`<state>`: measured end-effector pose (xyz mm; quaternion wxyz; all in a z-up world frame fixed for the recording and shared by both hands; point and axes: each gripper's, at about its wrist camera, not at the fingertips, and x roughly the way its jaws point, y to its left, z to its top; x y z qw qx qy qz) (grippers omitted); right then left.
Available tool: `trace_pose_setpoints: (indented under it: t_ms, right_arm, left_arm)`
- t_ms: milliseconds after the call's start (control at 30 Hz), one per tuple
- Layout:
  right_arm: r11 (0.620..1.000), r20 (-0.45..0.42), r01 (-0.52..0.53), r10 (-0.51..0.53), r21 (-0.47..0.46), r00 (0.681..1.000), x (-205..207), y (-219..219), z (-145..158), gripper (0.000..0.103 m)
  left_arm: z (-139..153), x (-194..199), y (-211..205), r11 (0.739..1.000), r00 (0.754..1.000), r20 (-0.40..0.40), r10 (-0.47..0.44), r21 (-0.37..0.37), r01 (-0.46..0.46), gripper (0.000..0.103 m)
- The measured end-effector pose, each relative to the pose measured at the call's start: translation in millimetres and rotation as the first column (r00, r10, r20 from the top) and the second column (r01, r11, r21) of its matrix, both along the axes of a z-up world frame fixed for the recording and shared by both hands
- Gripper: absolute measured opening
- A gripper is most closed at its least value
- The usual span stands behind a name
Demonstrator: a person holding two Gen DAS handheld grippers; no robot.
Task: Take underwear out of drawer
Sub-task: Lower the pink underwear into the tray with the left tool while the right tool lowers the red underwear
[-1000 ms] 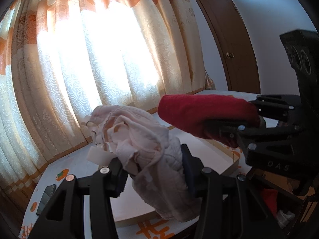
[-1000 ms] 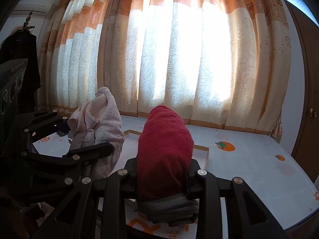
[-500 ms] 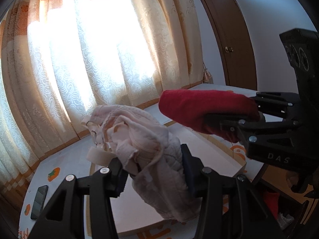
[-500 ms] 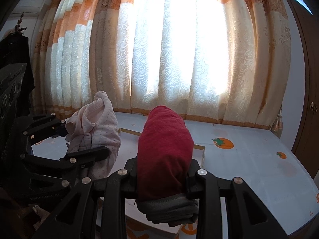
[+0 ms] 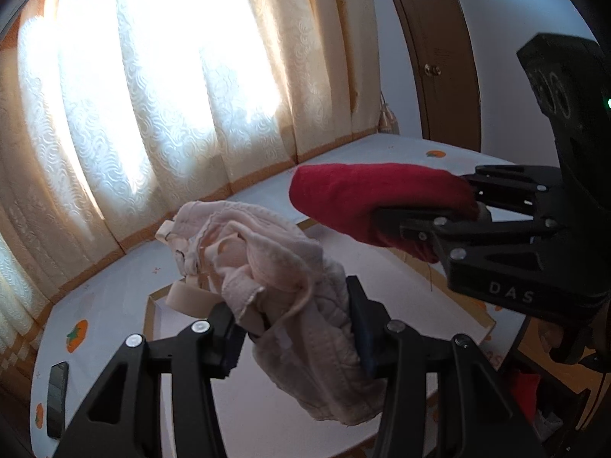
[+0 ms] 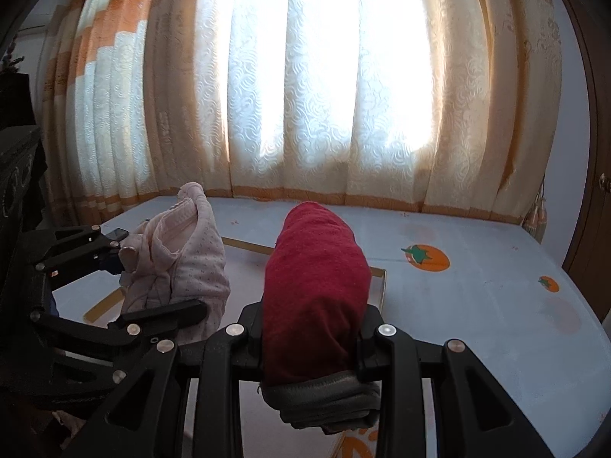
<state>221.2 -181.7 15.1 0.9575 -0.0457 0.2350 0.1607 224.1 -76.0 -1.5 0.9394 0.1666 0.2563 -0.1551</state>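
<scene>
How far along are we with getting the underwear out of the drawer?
Done: two garments are out. In hand: the left tongs grip pale pink underwear, the right tongs grip rolled red underwear, both above the white table. Left: setting them down.

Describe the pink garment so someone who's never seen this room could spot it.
Start at the sunlit cream curtains, then come down to the two black grippers over the white surface. The left gripper clamps a crumpled pale pink lacy garment; its neighbour is a smooth dark red roll.
</scene>
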Motion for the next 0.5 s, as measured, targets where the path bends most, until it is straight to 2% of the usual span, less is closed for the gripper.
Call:
trace_pose_setpoints:
  t_ms: [267,500]
  right_arm:
    - [1.000,-0.087,0.028,-0.028,-0.004,0.996,31,-4,-11,0.033]
    - [0.999,-0.180,0.040,-0.038,0.007,0.983,55,-7,-17,0.034]
  left_arm:
    - [-7,35,3,1.000,0.994,-0.106,-0.007,-0.026,0.004,0.047]
    - [-17,62,2,0.999,0.979,-0.205,-0.010,-0.039,0.002,0.047]
